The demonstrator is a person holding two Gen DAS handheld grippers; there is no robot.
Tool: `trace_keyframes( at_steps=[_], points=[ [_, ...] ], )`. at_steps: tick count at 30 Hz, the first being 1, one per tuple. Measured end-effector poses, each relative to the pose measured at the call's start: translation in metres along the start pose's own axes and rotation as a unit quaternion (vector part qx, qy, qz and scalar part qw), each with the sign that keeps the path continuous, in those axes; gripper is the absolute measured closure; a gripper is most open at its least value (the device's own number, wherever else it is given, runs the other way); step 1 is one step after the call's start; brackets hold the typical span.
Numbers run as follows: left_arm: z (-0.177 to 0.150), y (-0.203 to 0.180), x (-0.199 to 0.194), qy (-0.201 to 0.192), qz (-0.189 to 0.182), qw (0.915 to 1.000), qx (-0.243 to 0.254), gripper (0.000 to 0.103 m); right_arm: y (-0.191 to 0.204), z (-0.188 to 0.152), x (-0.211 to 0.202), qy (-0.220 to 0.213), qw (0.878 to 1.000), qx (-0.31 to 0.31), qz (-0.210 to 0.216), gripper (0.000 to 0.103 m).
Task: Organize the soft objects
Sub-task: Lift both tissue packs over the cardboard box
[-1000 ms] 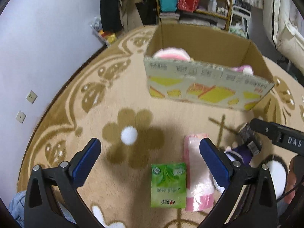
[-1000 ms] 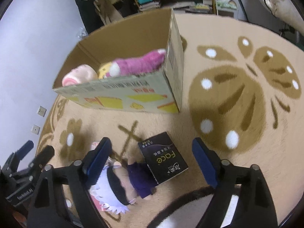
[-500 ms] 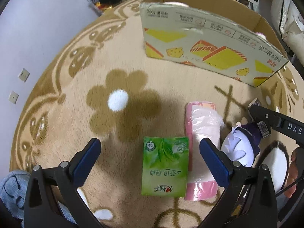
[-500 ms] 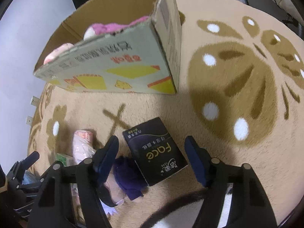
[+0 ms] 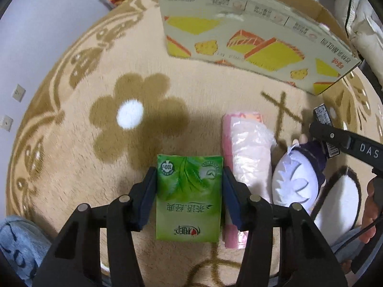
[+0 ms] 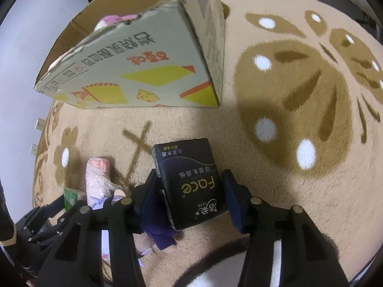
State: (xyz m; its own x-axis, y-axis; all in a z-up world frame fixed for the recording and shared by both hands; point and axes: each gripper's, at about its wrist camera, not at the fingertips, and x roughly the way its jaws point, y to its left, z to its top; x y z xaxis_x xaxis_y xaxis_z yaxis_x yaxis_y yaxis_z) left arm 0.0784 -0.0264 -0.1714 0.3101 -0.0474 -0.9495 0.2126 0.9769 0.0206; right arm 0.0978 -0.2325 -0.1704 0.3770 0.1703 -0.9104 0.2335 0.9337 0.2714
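Observation:
A green tissue pack (image 5: 188, 196) lies flat on the beige rug. My left gripper (image 5: 189, 174) points down at it, jaws closing, with both blue pads against its long sides. A black tissue pack (image 6: 191, 181) lies slightly askew between the closing jaws of my right gripper (image 6: 190, 177), and the pads meet its edges. Beside the green pack are a pink roll in clear plastic (image 5: 246, 157) and a plush doll (image 5: 296, 181) with white hair and purple clothes. The doll (image 6: 160, 234) lies partly under the right gripper's left finger.
An open cardboard box (image 5: 251, 35) stands on the rug behind the objects, holding a pink plush (image 6: 115, 20). A person's hand (image 5: 371, 205) shows at the right edge. A wall with sockets (image 5: 18, 93) runs along the left. Furniture crowds the far side.
Both grippers have come down over the packs and tipped further downward. Their jaws have narrowed from wide open until the pads reach the sides of the green pack and the black pack.

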Motion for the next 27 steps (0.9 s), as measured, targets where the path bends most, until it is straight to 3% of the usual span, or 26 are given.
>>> trace_keyframes(
  at_steps=[14, 21, 27],
  points=[
    [0.009, 0.0, -0.028, -0.061, 0.019, 0.998, -0.004, 0.052, 0.015, 0.0, -0.028, -0.049, 0.998, -0.023, 0.009, 0.052],
    [0.017, 0.001, -0.052, -0.118, 0.037, 0.9923, -0.007, 0.052, 0.024, 0.0, -0.049, -0.083, 0.996, -0.036, 0.021, 0.052],
    [0.033, -0.005, -0.075, -0.187, 0.039, 0.9816, 0.004, 0.052, 0.027, 0.0, -0.063, -0.101, 0.994, -0.037, 0.032, 0.052]
  ],
)
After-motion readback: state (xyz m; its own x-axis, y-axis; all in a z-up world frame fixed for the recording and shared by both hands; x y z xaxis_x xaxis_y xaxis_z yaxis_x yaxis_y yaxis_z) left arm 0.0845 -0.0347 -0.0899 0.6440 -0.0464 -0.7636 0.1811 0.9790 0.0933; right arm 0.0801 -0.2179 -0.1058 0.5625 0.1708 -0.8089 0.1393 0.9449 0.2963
